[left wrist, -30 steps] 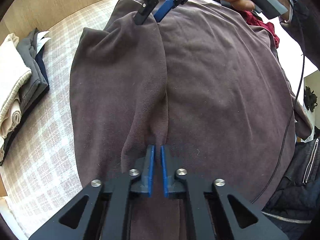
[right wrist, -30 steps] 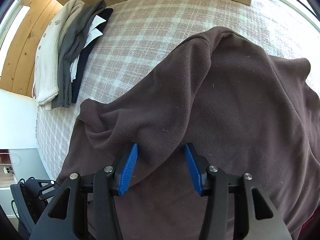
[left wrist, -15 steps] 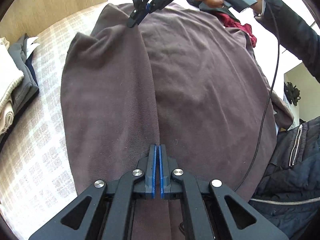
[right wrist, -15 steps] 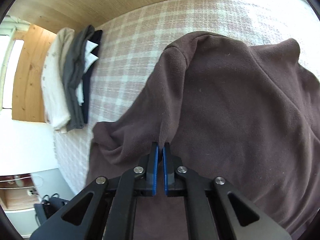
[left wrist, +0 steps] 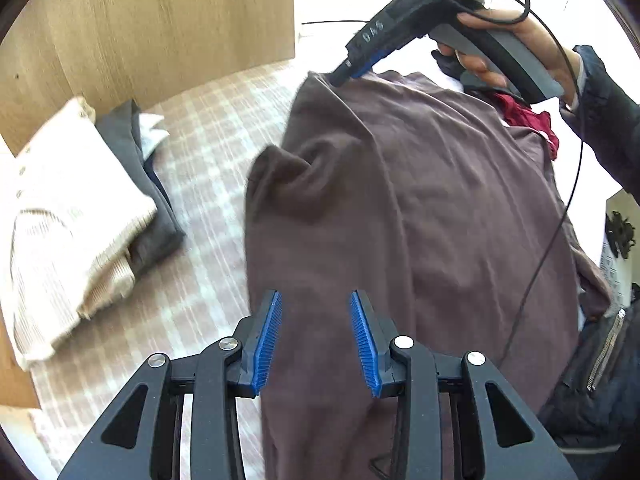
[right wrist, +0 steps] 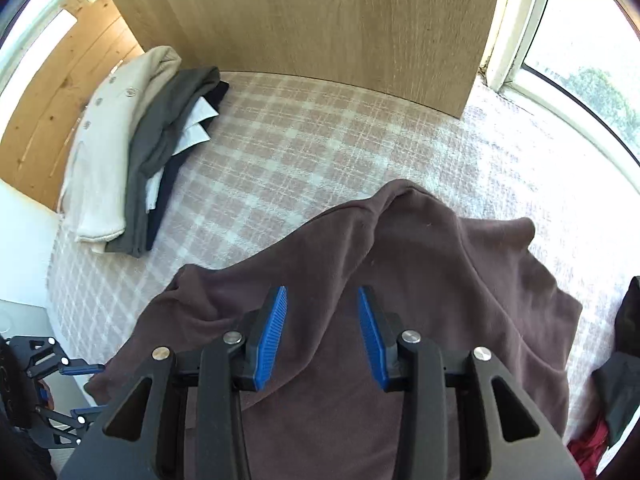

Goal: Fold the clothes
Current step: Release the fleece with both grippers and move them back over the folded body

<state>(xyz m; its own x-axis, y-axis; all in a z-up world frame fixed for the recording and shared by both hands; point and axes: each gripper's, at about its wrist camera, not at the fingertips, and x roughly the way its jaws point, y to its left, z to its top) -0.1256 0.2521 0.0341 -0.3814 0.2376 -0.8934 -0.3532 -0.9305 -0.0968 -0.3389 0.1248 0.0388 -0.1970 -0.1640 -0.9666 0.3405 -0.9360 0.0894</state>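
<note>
So the brown fleece top is spread out on the checked bedspread, taking up the near right part of the bed, with one side flipped over onto the middle so there's a long lengthwise crease. That's about one fold in, I'd say. It's not tidy yet, there's a bunched-up lump on the left side near the far end, and the far corner is kinda peaked up.

Left gripper has its jaws opening, hovering over the near end of the top with nothing pinched between the blue pads. Right gripper is doing the same thing, jaws opening over the fold, fabric below them but not clamped as far as I can tell. Looks like both just let go.

Over on the far left there's a stack of folded clothes, cream cardigan, grey thing, something navy. So a few are done. There's also a red garment poking out at the right, probably waiting its turn.

Left to do: fold the other side in, then fold it in half, then stack it.
</note>
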